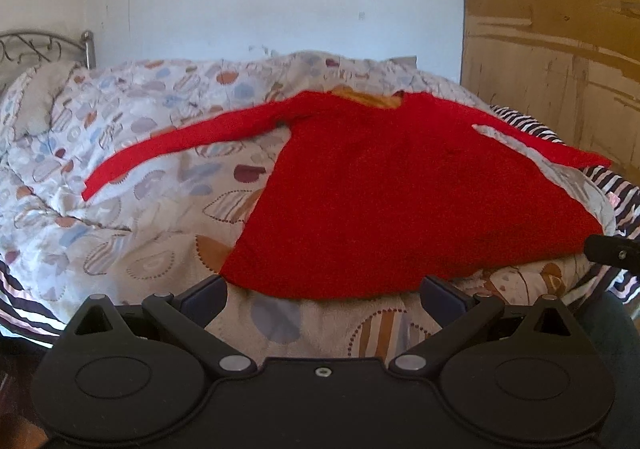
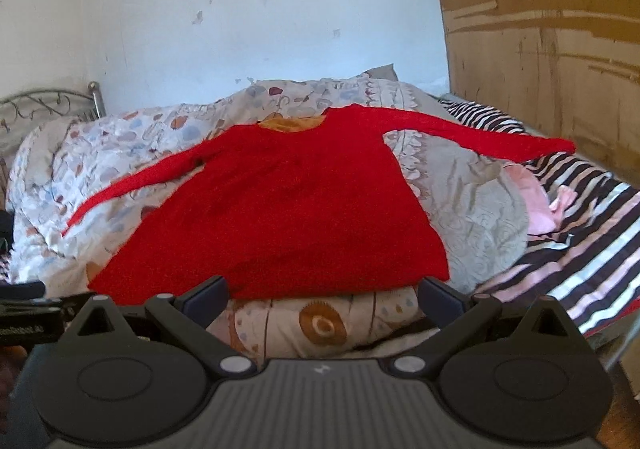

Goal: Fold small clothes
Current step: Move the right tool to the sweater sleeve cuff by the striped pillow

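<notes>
A red long-sleeved top (image 1: 400, 201) lies spread flat on a patterned duvet (image 1: 140, 177), with both sleeves stretched out to the sides and the neck at the far end. It also shows in the right wrist view (image 2: 288, 209). My left gripper (image 1: 324, 295) is open and empty, just short of the hem, near its left part. My right gripper (image 2: 324, 295) is open and empty, just short of the hem, near its right part. Part of the right gripper (image 1: 612, 253) shows at the right edge of the left wrist view.
The duvet (image 2: 472, 185) lies on a bed with a black, white and pink striped sheet (image 2: 592, 233). A pink cloth (image 2: 532, 205) lies to the right of the duvet. A metal headboard (image 1: 40, 49) is at the far left. A wooden panel (image 2: 540, 49) stands at the right, a white wall behind.
</notes>
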Demonstrator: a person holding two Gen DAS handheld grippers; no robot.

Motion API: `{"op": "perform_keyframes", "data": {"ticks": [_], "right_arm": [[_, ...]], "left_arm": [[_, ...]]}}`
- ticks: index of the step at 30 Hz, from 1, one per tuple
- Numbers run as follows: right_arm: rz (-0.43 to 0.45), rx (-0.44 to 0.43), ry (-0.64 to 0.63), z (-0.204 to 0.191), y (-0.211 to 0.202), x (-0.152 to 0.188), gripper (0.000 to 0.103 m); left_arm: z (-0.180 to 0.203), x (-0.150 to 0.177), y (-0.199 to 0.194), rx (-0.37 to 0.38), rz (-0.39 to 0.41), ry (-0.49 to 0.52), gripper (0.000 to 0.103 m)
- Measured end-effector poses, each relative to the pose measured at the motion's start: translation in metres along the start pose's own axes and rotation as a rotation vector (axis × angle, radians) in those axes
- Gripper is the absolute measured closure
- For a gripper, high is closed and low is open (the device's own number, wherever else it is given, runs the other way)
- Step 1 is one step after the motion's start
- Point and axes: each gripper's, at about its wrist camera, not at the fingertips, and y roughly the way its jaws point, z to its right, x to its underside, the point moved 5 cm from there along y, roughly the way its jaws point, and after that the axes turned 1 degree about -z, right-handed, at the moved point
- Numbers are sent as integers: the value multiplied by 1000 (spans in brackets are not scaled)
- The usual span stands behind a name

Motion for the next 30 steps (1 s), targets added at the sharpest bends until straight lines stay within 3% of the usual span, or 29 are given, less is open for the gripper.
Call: {"op": "perform_keyframes", "data": {"ticks": [7,13,21,30], "right_arm": [[-70,26,56,25,39,-35,0],[-33,52,66,46,61,-68,0],[13,53,102,84,99,-98,0],[28,169,88,143,157,-126,0]], "left_arm": [[8,-50,29,3,20,33,1],[24,-96,63,9,27,51,1],[53,-134,114,2,23,65,1],[70,-159,183,-58,9,63,1]]}}
